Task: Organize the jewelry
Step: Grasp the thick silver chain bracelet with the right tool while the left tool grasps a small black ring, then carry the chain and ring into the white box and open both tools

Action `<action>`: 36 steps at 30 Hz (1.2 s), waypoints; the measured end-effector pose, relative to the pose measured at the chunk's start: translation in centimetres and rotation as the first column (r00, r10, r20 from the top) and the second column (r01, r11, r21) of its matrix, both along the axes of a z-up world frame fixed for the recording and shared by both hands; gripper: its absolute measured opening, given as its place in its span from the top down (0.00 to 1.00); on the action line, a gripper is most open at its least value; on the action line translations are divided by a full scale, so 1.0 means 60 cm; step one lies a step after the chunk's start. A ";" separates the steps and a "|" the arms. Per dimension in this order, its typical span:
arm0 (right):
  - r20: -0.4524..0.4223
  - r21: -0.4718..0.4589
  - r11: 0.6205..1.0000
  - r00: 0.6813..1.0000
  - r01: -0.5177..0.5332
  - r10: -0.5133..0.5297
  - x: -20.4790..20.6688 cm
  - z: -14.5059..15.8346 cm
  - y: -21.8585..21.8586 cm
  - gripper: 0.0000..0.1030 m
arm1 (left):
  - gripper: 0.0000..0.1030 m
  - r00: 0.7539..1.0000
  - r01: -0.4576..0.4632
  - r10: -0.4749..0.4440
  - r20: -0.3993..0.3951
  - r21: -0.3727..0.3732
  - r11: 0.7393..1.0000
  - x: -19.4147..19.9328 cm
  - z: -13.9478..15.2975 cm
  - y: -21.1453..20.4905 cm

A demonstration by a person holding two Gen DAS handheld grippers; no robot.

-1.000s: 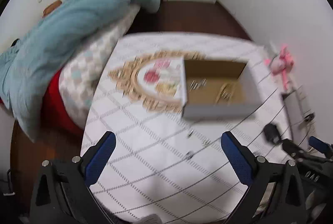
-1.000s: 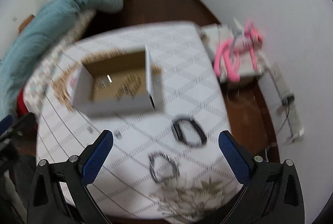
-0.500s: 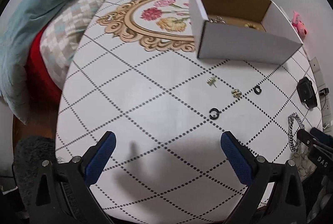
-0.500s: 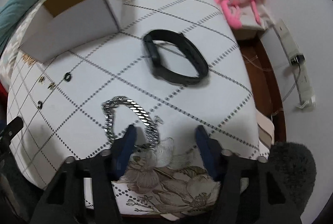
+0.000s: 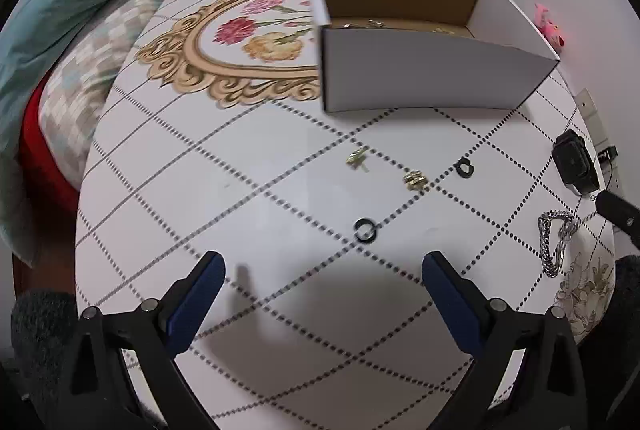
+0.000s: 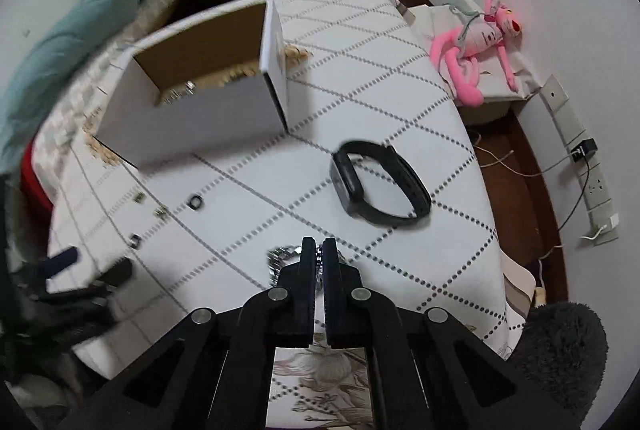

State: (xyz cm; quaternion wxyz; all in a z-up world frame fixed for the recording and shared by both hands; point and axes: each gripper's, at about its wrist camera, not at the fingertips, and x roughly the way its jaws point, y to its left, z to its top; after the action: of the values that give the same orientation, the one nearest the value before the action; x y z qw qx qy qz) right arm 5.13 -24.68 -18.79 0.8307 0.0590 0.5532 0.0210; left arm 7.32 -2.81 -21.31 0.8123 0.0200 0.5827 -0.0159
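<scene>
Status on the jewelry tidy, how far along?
Early. Done: a few pieces already lie in the box. In hand: right gripper, jaws just closed, pinches the silver chain. Left: two gold pieces, two black rings and the black band remain on the table; left gripper open, empty.

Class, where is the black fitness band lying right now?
In the right wrist view, the black fitness band lies on the table, right of the box.
</scene>
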 end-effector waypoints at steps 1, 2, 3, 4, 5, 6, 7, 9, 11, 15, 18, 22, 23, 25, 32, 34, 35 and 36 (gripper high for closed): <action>0.000 0.003 1.000 1.000 -0.001 0.001 0.004 0.000 -0.001 0.97 | 0.16 1.000 0.006 -0.006 -0.001 0.003 1.000 0.003 -0.002 -0.004; 0.000 0.013 1.000 1.000 0.002 -0.002 0.006 -0.001 -0.003 0.97 | 0.21 1.000 0.013 -0.013 -0.007 0.006 1.000 0.008 -0.005 -0.008; -0.003 0.027 1.000 1.000 0.008 -0.008 0.007 -0.003 -0.005 0.97 | 0.28 1.000 0.016 -0.016 -0.010 0.010 1.000 0.012 -0.008 -0.012; -0.010 0.041 0.999 1.000 0.014 -0.013 0.008 -0.005 -0.007 0.97 | 0.32 1.000 0.016 -0.016 -0.010 0.012 1.000 0.015 -0.010 -0.013; -0.016 0.047 0.999 1.000 0.015 -0.014 0.010 -0.008 -0.010 0.97 | 0.35 1.000 0.015 -0.015 -0.008 0.011 1.000 0.017 -0.011 -0.015; -0.017 0.050 0.999 1.000 0.020 -0.019 0.010 -0.010 -0.012 0.97 | 0.45 1.000 0.015 -0.015 0.001 0.000 1.000 0.018 -0.009 -0.016; -0.019 0.050 0.999 1.000 0.018 -0.017 0.009 -0.014 -0.018 0.97 | 0.57 1.000 0.017 -0.017 0.009 -0.010 1.000 0.017 -0.007 -0.017; -0.024 0.049 0.999 1.000 0.022 -0.020 0.009 -0.019 -0.022 0.97 | 0.74 1.000 0.023 -0.023 0.015 -0.014 1.000 0.018 -0.004 -0.021; -0.027 0.053 0.998 0.999 0.026 -0.024 0.008 -0.020 -0.024 0.97 | 0.90 0.999 0.030 -0.029 0.017 -0.017 0.999 0.017 -0.002 -0.023; -0.021 0.065 0.998 0.999 0.027 -0.026 0.009 -0.016 -0.024 0.97 | 0.90 1.000 0.023 -0.022 0.021 -0.034 0.999 0.014 -0.002 -0.019; -0.011 0.117 0.993 1.000 0.031 -0.029 0.007 -0.003 -0.028 0.97 | 0.90 1.000 0.019 -0.018 0.024 -0.051 0.998 0.013 0.004 -0.016; 0.021 0.182 0.983 0.999 0.029 -0.033 0.005 0.025 -0.033 0.97 | 0.90 0.999 0.017 -0.014 0.039 -0.075 0.997 0.007 0.019 -0.015; 0.006 0.186 0.982 1.000 0.016 -0.017 0.010 0.026 -0.032 0.97 | 0.90 0.999 0.016 -0.012 0.041 -0.085 0.996 0.007 0.023 -0.014; 0.005 0.214 0.976 0.999 0.034 -0.036 0.012 0.025 -0.040 0.97 | 0.90 0.999 0.013 -0.008 0.046 -0.107 0.994 0.001 0.034 -0.017; 0.065 0.258 0.966 0.997 0.021 -0.040 0.009 0.070 -0.041 0.97 | 0.90 0.995 0.023 -0.004 0.103 -0.181 0.983 0.003 0.101 -0.014; 0.088 0.272 0.962 0.996 0.000 -0.024 0.014 0.094 -0.036 0.97 | 0.90 0.992 0.033 -0.006 0.124 -0.219 0.975 0.012 0.132 -0.015; 0.103 0.279 0.960 0.994 -0.007 -0.022 0.017 0.107 -0.034 0.97 | 0.90 0.992 0.035 -0.005 0.129 -0.233 0.972 0.014 0.142 -0.015; 0.117 0.284 0.959 0.993 -0.021 -0.013 0.022 0.121 -0.031 0.97 | 0.90 0.990 0.039 -0.004 0.137 -0.255 0.966 0.022 0.159 -0.015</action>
State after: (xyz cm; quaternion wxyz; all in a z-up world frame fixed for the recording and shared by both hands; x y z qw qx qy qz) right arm 6.44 -26.54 -11.52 0.8447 0.1754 0.4946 0.1055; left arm 8.63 -3.74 -11.77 0.8455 -0.0781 0.5189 -0.0987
